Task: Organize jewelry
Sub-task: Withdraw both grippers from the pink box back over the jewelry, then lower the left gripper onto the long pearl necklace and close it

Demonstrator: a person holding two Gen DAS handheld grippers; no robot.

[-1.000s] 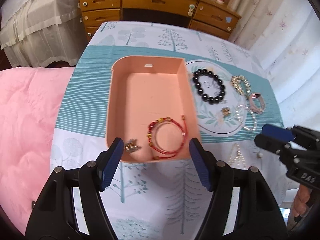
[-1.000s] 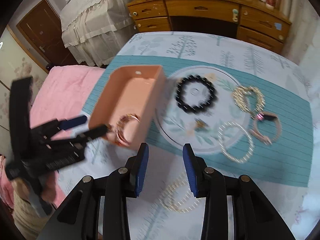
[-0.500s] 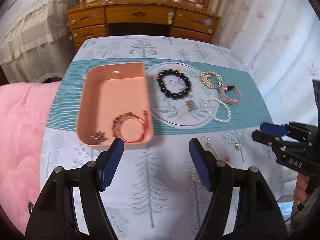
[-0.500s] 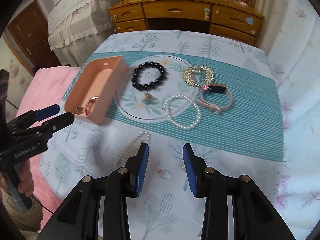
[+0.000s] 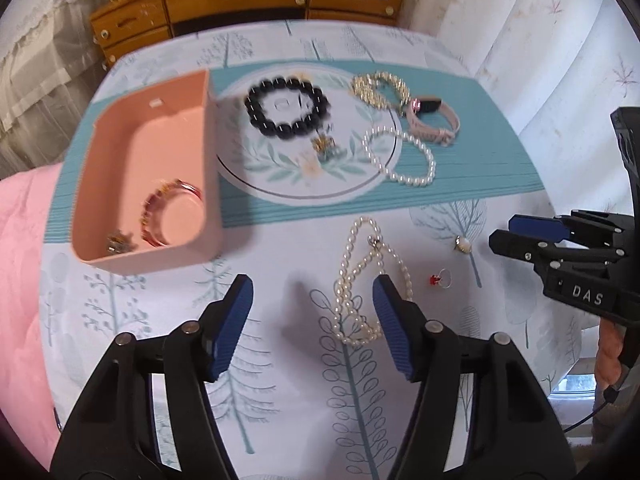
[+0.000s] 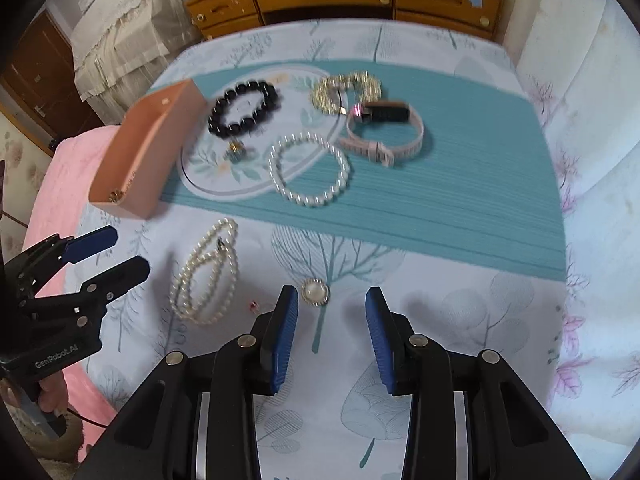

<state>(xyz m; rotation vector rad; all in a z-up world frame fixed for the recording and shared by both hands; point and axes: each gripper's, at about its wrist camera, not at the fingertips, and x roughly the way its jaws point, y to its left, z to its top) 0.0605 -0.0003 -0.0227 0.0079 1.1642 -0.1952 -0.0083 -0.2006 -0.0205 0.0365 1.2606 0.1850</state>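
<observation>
A peach plastic rectangular tray [image 5: 208, 152] sits open on the left, holding a red beaded coil bracelet [image 5: 170, 216] and a small gold charm [image 5: 120, 242] near its front corner. Beside it lies a black round-bead bracelet [image 5: 286, 108], with a small gold brooch [image 5: 324, 146] just in front of it. Further right are a gold chain bracelet [image 6: 346, 90], a pale pink strap watch with a dark face [image 6: 384, 128], and a white pearl bracelet [image 6: 308, 168], all flat. Nearer, a long cream pearl necklace [image 5: 362, 280] lies folded in loops; a round pearl brooch [image 6: 316, 292] and a small red-stoned ring [image 5: 440, 279] lie near it
</observation>
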